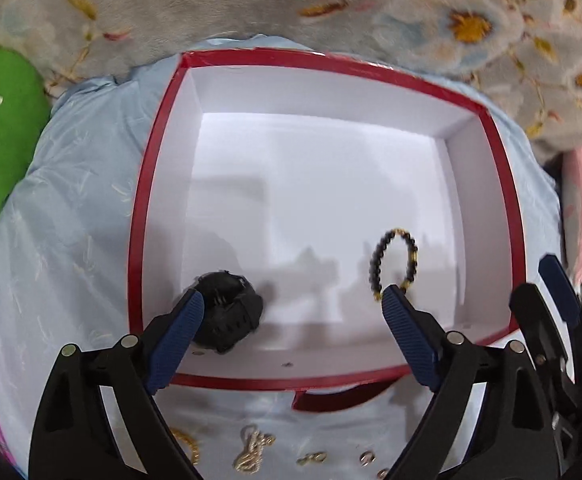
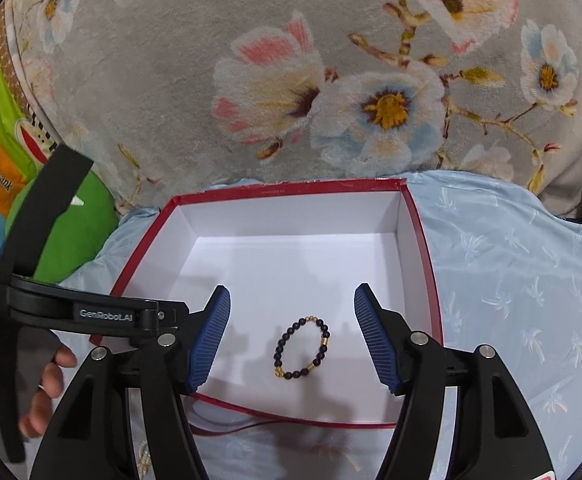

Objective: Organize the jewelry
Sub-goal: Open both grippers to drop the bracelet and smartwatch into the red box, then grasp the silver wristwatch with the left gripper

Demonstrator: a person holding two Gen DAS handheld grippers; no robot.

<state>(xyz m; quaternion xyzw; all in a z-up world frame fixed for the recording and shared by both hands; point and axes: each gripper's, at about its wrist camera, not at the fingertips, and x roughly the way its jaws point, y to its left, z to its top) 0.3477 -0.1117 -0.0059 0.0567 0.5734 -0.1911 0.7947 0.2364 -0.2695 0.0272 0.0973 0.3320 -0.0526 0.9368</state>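
Two claws hang over a red-rimmed white box (image 1: 143, 216) that sits on a pale blue cloth (image 1: 63, 208). Inside the box, a bracelet of dark beads with gold spacers (image 2: 302, 347) lies flat on the white floor near the front wall. A black watch (image 1: 227, 312) lies in the box's front left corner. The left claw (image 1: 291, 312) is spread wide, its left pad just beside the watch, its right pad next to the bracelet, gripping nothing. The right claw (image 2: 291, 332) is also parted, the bracelet lying free between its blue pads. Gold chains (image 1: 253, 450) and small rings (image 1: 367, 458) lie on the cloth in front of the box.
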